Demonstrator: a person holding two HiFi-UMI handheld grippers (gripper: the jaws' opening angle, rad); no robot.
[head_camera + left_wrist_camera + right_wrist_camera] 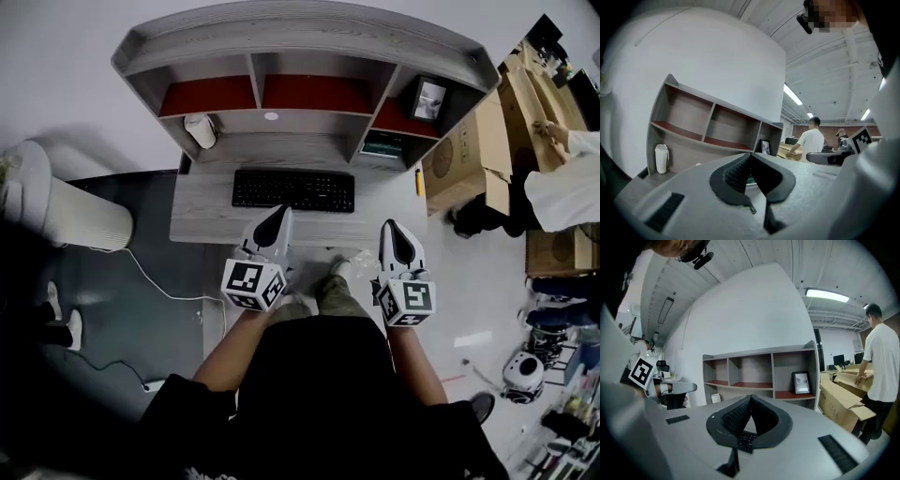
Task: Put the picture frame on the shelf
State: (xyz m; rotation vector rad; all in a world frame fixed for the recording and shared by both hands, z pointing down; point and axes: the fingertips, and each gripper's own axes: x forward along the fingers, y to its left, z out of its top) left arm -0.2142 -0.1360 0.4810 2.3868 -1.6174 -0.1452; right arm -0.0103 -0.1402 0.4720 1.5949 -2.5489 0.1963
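Observation:
The black picture frame (429, 98) stands upright in the right-hand compartment of the grey desk shelf (309, 42), on its red lining. It also shows in the left gripper view (765, 146) and in the right gripper view (801, 382). My left gripper (284, 212) hovers over the desk's front edge, just before the keyboard (293, 189), shut with nothing between its fingers. My right gripper (388, 226) sits level with it, further right, also shut and empty. Both are well short of the shelf.
A white cup-like thing (200, 129) stands under the shelf's left end, a green item (382, 147) under its right end. Cardboard boxes (473, 150) and a person in a white shirt (562, 192) are right of the desk. A white cylinder (84, 214) stands left.

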